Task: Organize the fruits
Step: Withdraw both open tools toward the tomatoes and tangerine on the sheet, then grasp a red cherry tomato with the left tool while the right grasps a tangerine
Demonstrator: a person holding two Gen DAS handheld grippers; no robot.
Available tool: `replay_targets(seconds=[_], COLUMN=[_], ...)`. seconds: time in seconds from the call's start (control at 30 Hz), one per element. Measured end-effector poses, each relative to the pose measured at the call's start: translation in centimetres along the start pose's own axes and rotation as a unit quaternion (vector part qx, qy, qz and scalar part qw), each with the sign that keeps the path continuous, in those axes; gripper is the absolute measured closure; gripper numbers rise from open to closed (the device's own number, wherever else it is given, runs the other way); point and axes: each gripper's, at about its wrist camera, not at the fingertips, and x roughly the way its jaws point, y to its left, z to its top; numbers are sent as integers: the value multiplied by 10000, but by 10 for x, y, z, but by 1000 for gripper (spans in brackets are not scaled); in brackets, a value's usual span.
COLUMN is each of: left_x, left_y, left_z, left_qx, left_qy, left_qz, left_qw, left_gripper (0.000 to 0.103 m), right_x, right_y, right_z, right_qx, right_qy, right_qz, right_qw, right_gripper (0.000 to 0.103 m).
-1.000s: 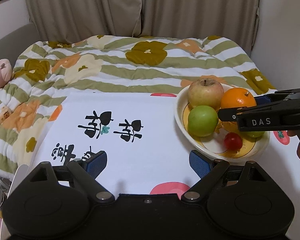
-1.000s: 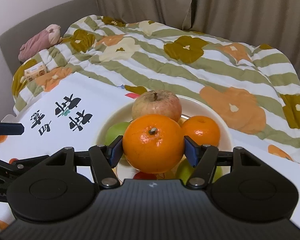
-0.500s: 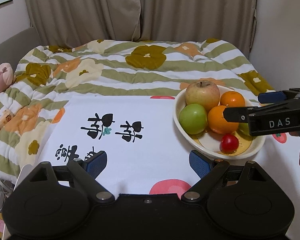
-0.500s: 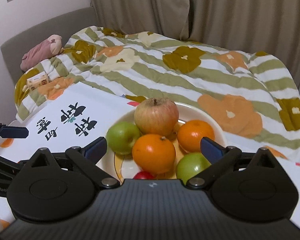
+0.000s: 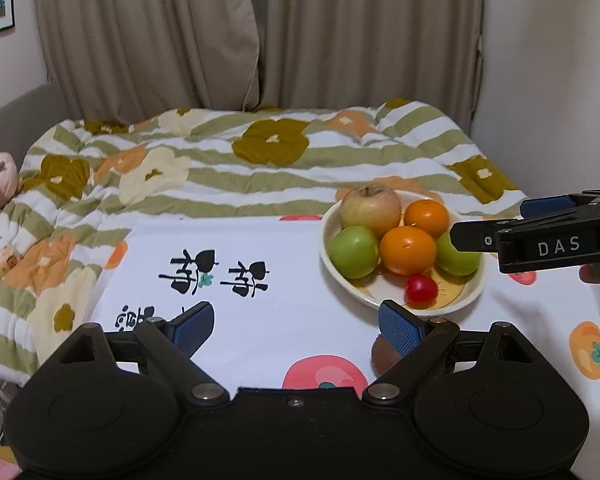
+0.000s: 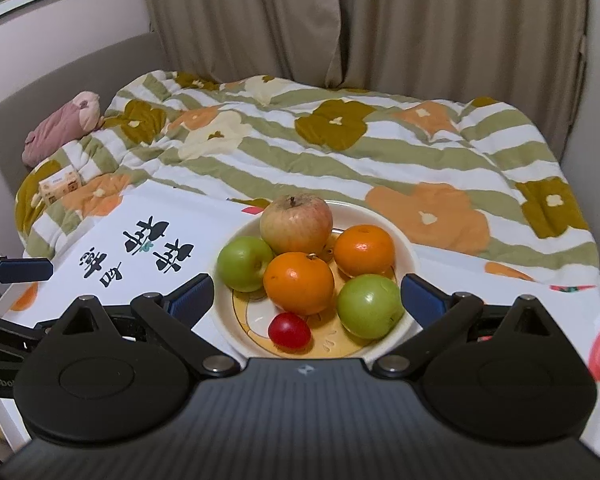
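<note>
Both hand-held grippers open and empty, all the fruit in the bowl.

From my feed, left to right: my left hand-held gripper [image 5: 292, 322] hangs with jaws spread wide over the white cloth with black characters [image 5: 220, 276], holding nothing. To its right the bowl [image 6: 228, 320] sits on the tabletop at the bed's edge, carrying a red-yellow apple [image 6: 296, 224] at the back, a green apple [image 6: 245, 264] on the left, two oranges [image 6: 299, 283] [image 6: 364, 250] in the middle, another green apple [image 6: 370, 306] on the right and a small red fruit [image 6: 289, 330] in front. My right hand-held gripper [image 6: 306, 294] is spread wide just before the bowl, touching no fruit.
</note>
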Motion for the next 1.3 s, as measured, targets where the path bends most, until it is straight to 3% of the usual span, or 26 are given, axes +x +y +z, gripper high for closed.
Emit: replay_targets(seconds=[0.37, 0.67, 0.97, 1.3], left_x=[-49, -86, -93, -66], left_y=[22, 53, 88, 118], left_z=[-12, -33, -59, -83], left_qx=[-31, -123, -39, 377], left_qy=[-344, -428, -241, 13], left_qz=[-152, -129, -19, -235], left_qw=[9993, 9989, 9997, 9990], left_gripper=[11, 11, 11, 13], right_x=[-65, -92, -87, -40], right_y=[29, 69, 111, 154], right_z=[-14, -33, -48, -56], right_qx=[183, 254, 265, 135], right_qy=[-219, -270, -157, 231], right_qz=[-293, -214, 4, 331], right_qw=[9992, 9991, 9995, 9991], right_gripper=[0, 0, 0, 0])
